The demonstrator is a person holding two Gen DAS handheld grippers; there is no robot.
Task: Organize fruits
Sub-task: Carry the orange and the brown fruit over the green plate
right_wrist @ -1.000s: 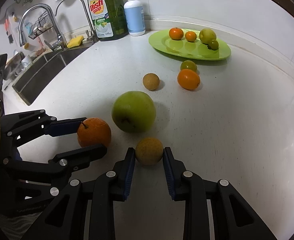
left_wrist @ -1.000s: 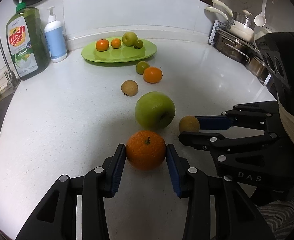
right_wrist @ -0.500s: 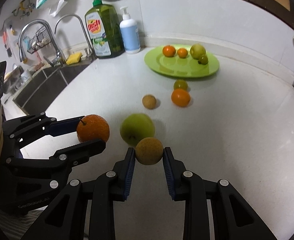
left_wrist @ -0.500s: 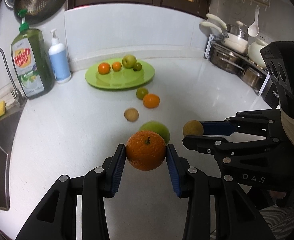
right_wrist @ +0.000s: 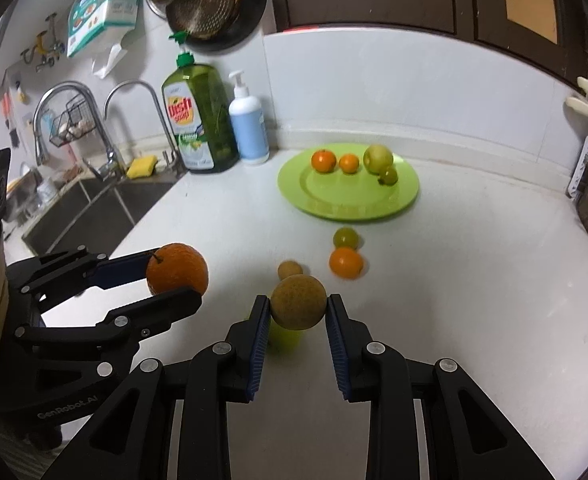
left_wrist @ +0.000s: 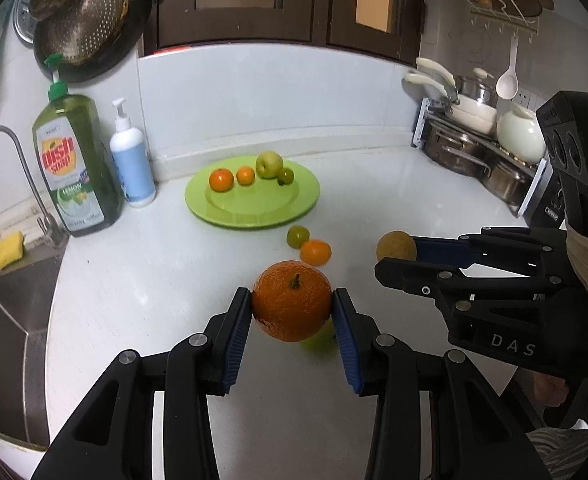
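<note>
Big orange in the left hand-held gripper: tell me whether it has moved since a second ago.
Yes. The big orange has risen off the counter; it now hides most of the green apple that lay beyond it.

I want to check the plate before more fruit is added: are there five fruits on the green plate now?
No, the green plate holds four fruits: two small oranges, a yellow-green apple and a small green fruit.

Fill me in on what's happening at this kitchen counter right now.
A person is sorting fruit with a handheld gripper in each hand. The left gripper is shut on a large orange, and the right gripper is shut on a brown round fruit; both are held above the white counter. The green plate at the back already holds four fruits, and a few more lie loose on the counter.
</note>
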